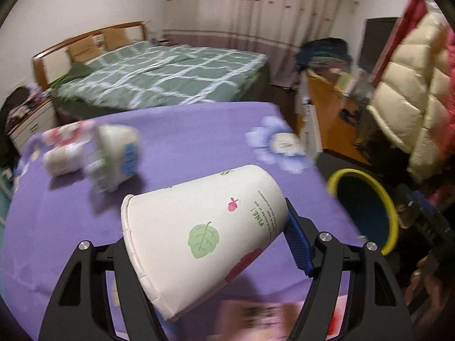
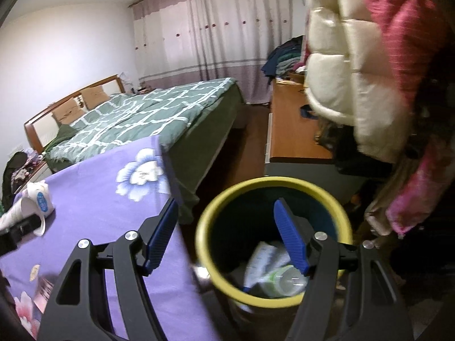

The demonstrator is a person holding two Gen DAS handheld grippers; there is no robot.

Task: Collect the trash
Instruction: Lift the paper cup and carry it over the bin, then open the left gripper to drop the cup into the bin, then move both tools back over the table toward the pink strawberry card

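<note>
In the left wrist view a white paper cup [image 1: 204,236] with a green leaf print lies sideways in my left gripper [image 1: 210,244]. Its jaws are shut on it: the blue right pad [image 1: 298,247] presses the cup's base end, and the left pad is hidden behind the rim. The cup hangs above the purple flowered cloth [image 1: 182,147]. More white crumpled trash [image 1: 93,153] lies blurred at the far left of the cloth. My right gripper [image 2: 226,238] is open over the yellow-rimmed bin [image 2: 273,184], nothing between its pads. A plastic bottle [image 2: 284,281] and paper lie inside the bin.
The bin [image 1: 366,176] stands on the floor off the cloth's right edge. A white label [image 1: 284,145] lies at the cloth's far right corner. A green checked bed [image 1: 165,74] is behind. A wooden desk [image 2: 290,125] and hanging coats [image 2: 349,71] crowd the right.
</note>
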